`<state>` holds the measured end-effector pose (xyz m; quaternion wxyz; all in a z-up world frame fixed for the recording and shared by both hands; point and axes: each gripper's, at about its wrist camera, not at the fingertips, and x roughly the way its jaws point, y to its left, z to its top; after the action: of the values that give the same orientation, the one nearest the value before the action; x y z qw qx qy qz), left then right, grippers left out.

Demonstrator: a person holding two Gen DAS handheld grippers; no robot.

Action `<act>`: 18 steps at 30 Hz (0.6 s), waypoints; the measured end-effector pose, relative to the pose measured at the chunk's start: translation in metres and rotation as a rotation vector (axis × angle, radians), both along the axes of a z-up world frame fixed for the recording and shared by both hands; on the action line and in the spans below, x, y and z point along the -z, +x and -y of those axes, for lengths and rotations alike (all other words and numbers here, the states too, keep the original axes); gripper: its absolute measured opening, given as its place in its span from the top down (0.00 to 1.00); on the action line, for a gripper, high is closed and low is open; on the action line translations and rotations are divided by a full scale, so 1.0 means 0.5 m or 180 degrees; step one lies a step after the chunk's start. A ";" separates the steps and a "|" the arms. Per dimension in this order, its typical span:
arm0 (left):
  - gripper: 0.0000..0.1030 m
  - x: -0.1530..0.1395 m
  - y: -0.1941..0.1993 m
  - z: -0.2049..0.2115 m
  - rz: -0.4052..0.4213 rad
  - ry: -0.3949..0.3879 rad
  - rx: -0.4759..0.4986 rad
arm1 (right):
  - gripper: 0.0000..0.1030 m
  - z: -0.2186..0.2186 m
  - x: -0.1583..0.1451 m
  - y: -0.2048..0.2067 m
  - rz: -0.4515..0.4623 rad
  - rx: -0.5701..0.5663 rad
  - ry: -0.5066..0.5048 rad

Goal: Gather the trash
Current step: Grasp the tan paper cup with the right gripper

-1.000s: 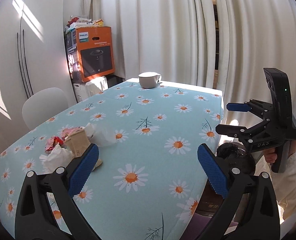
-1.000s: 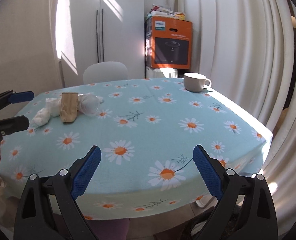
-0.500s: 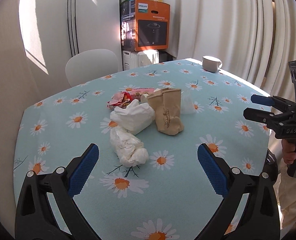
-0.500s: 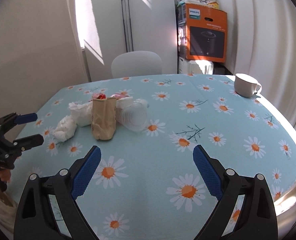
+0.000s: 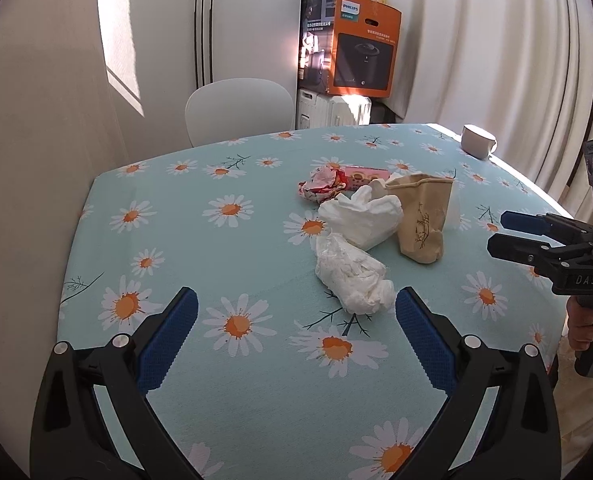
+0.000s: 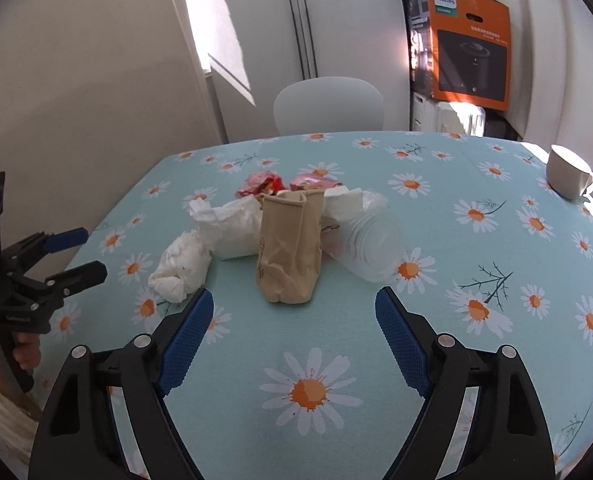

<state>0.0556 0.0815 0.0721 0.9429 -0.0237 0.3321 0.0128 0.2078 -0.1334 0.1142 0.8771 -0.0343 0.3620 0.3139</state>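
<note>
A heap of trash lies on the daisy tablecloth (image 5: 216, 264): a crumpled white tissue (image 5: 350, 274) (image 6: 180, 266), a larger white napkin (image 5: 362, 216) (image 6: 230, 224), a brown paper bag (image 5: 422, 218) (image 6: 290, 248), red and pink wrappers (image 5: 328, 184) (image 6: 260, 184) and a clear plastic cup (image 6: 370, 246). My left gripper (image 5: 296, 326) is open and empty, just short of the tissue. My right gripper (image 6: 294, 326) is open and empty, just short of the bag. Each gripper shows in the other's view, the right (image 5: 500, 232) and the left (image 6: 86, 252).
A white mug (image 5: 478, 146) (image 6: 568, 178) stands near the table's far right edge. A white chair (image 5: 240, 110) (image 6: 328, 106) stands behind the table. An orange box (image 5: 360, 62) sits on a white appliance in the corner, by curtains.
Both views have swung left and closed in on the trash heap. It now lies straight ahead of both grippers. Both stay open.
</note>
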 end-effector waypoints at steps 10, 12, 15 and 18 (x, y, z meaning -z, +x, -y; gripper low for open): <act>0.06 0.010 0.020 0.039 -0.0066 0.0310 0.0160 | 0.47 -0.073 0.010 0.048 -0.0080 -0.0020 0.0053; 0.06 0.016 0.024 0.052 -0.0085 0.0404 0.0214 | 0.53 -0.087 0.022 0.066 -0.0173 -0.0017 0.0060; 0.06 0.031 0.036 0.066 -0.0215 0.0374 0.0283 | 0.77 -0.102 0.036 0.090 -0.0299 -0.0010 0.0071; 0.06 0.047 0.050 0.082 -0.0321 0.0456 0.0312 | 0.81 -0.098 0.036 0.094 -0.0337 -0.0063 0.0223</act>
<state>0.0806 0.0407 0.0488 0.9238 0.0607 0.3781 -0.0085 0.2548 -0.0842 0.0963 0.8542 0.0096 0.3963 0.3364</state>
